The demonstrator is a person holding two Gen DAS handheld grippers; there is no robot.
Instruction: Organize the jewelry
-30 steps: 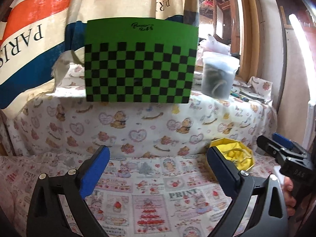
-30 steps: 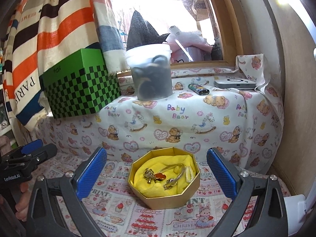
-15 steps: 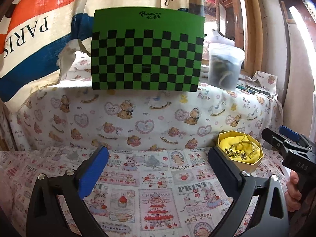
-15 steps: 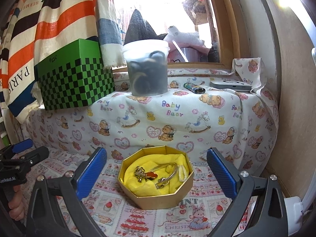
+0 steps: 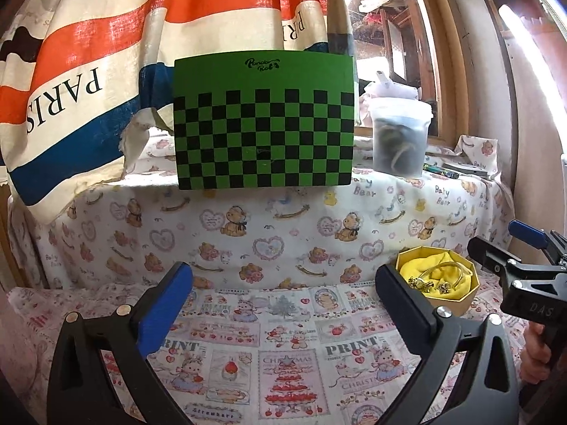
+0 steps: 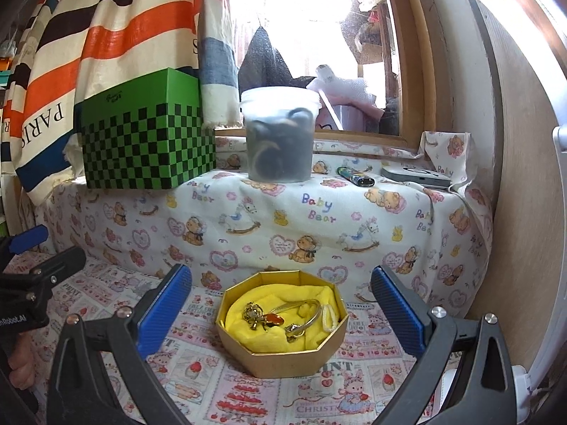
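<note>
A gold octagonal box [image 6: 283, 350] lined with yellow cloth sits on the printed cloth. Inside lie a gold bangle [image 6: 301, 310] and small gold charms with an orange piece [image 6: 260, 318]. My right gripper [image 6: 281, 304] is open and empty, its jaws standing either side of the box, just in front of it. The box also shows in the left wrist view [image 5: 457, 301] at the right. My left gripper [image 5: 283, 301] is open and empty over bare cloth, left of the box. A green checkered box [image 5: 264, 124] stands on the raised shelf.
A translucent tub [image 6: 278, 134] holding dark items stands on the shelf beside the green box. A lighter [image 6: 354, 176] and a flat grey device [image 6: 416, 176] lie to its right. A striped curtain [image 5: 88, 71] hangs at the left. A wooden wall [image 6: 514, 177] closes the right side.
Both grippers have tilted down and drawn back a little, so the shelf and boxes sit higher in view. The right gripper has lined up with the gold box. Both stay open.
</note>
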